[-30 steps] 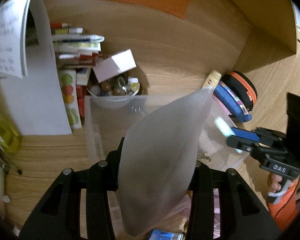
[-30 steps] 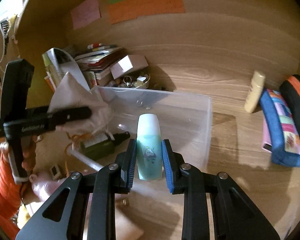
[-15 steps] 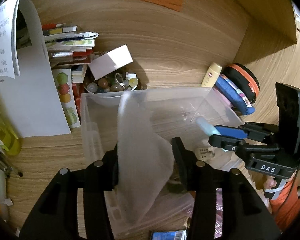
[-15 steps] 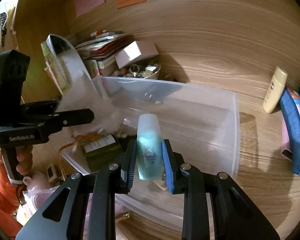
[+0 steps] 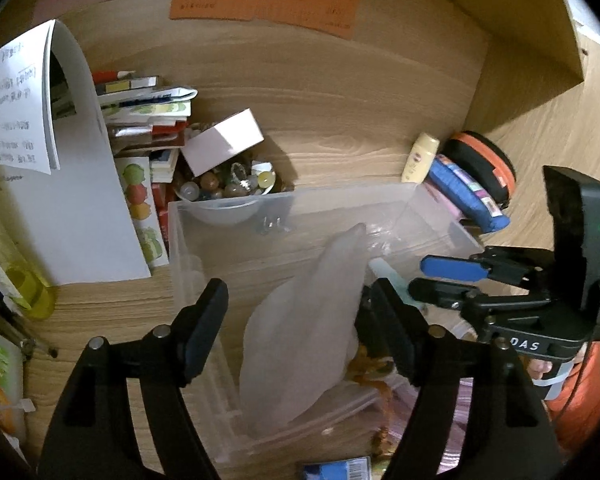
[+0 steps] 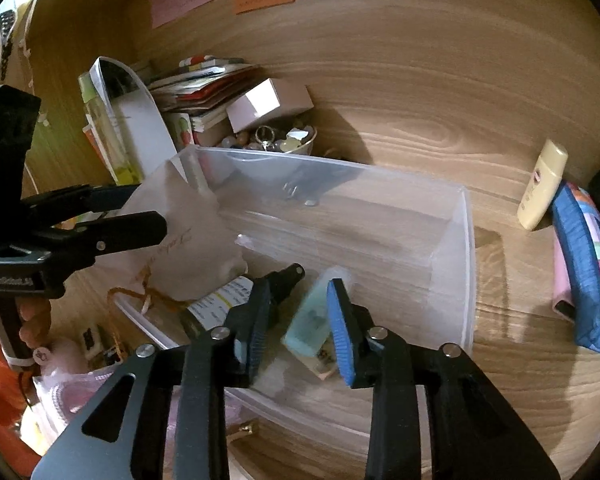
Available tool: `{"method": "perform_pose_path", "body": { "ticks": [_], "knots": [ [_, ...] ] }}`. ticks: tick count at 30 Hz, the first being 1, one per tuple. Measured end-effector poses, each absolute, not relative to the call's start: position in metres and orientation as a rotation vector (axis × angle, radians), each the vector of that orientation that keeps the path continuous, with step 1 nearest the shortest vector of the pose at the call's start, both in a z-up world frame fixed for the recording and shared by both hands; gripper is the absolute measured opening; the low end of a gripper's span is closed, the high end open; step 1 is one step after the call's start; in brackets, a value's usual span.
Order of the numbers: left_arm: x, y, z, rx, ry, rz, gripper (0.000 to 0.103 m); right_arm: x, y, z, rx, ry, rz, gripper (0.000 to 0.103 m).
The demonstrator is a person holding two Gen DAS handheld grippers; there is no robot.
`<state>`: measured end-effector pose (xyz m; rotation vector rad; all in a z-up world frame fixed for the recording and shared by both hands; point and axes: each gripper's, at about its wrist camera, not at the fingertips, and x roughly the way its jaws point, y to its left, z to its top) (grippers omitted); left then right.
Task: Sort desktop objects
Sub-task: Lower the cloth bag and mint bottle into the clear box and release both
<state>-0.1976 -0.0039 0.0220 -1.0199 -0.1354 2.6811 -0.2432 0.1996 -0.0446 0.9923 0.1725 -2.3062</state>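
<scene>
One clear plastic box (image 6: 452, 248), one small teal bottle (image 6: 310, 322), one white cloth bag (image 5: 312, 320), one yellow tube (image 6: 542, 188), two grippers.

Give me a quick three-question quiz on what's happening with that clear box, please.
1. True or false: the right gripper is open around the teal bottle.
2. Which lies inside the clear bin: A) cream bottle, B) white pouch, C) blue pencil case?
3. Fill in: the bowl of beads sits ____ the bin.

Key: 1 true; 2 B; 3 behind.
</scene>
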Motion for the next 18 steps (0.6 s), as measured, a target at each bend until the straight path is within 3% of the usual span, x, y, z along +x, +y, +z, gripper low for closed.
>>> {"method": "perform_pose_path", "body": {
  "ticks": [4,8,10,14,18],
  "knots": [
    [-0.194,-0.002,0.026,-1.003,-0.118,2.692,0.074,-0.238,0.199,-0.036,0.966,0.191,-2.329,0.034],
    [-0.185,-0.003,0.038,-0.970,-0.130,2.700,0.075,-0.227,0.206,-0.025,0.940,0.207,-2.405,0.071],
    [-0.179,-0.002,0.045,-0.957,-0.112,2.699,0.077,-0.217,0.211,-0.018,0.908,0.223,-2.445,0.075],
    [-0.159,0.000,0.060,-0.862,-0.049,2.773,0.095,-0.206,0.217,-0.009,0.888,0.255,-2.510,0.087],
    [-0.142,-0.001,0.069,-0.815,0.004,2.812,0.101,-0.194,0.224,-0.002,0.880,0.226,-2.538,0.089]
  ]
}}
